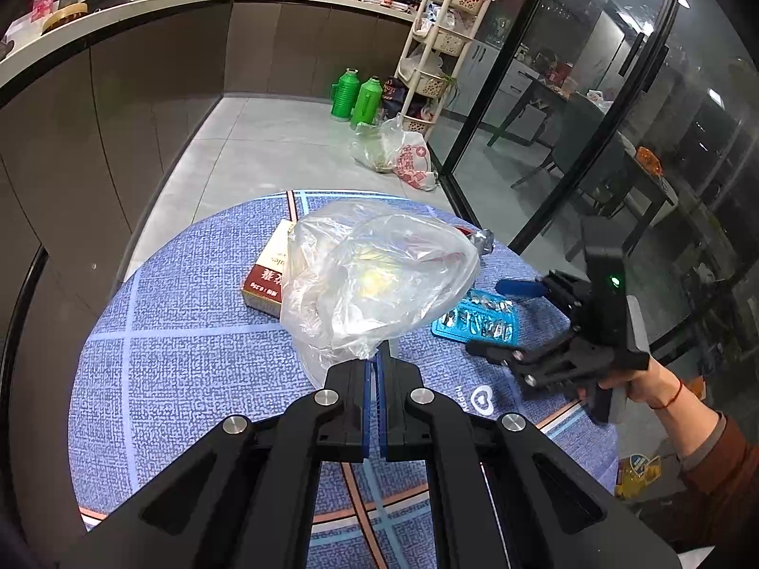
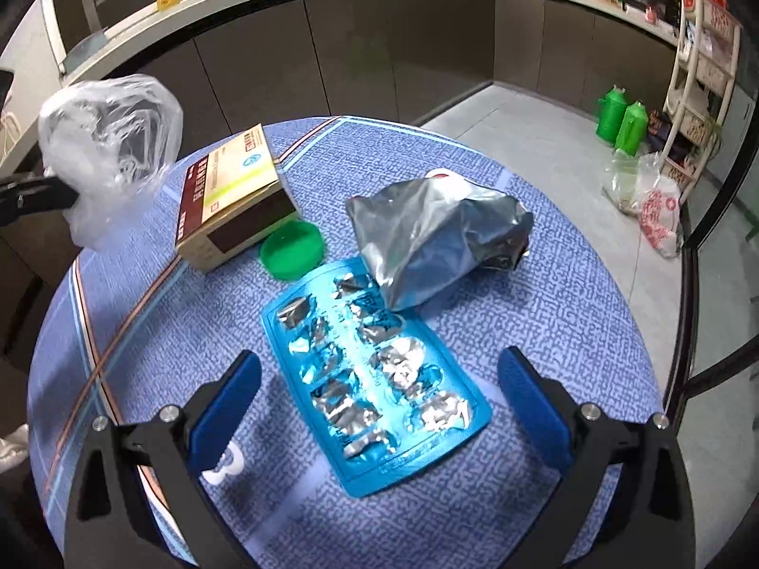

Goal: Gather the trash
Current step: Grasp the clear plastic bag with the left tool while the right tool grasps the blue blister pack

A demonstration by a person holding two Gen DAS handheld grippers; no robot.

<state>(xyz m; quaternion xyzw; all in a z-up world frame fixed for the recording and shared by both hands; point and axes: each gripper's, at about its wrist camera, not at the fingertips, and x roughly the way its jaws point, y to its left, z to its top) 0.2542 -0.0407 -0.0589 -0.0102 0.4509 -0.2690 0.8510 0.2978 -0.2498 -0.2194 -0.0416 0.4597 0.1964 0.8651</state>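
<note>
The left gripper (image 1: 378,355) clenched a clear crumpled plastic bag (image 1: 374,279); the right gripper (image 2: 379,403) gaped over a blue emptied blister pack (image 2: 374,379) on the blue patterned tablecloth (image 2: 569,294). Only the right wrist view showed a green round lid (image 2: 292,250) and a crumpled silver foil pouch (image 2: 436,242) clearly.

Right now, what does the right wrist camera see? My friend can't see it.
An open right gripper hovers over an empty blue pill pack on a blue table. Behind lie a crumpled silver pouch, green lid and medicine box.
</note>
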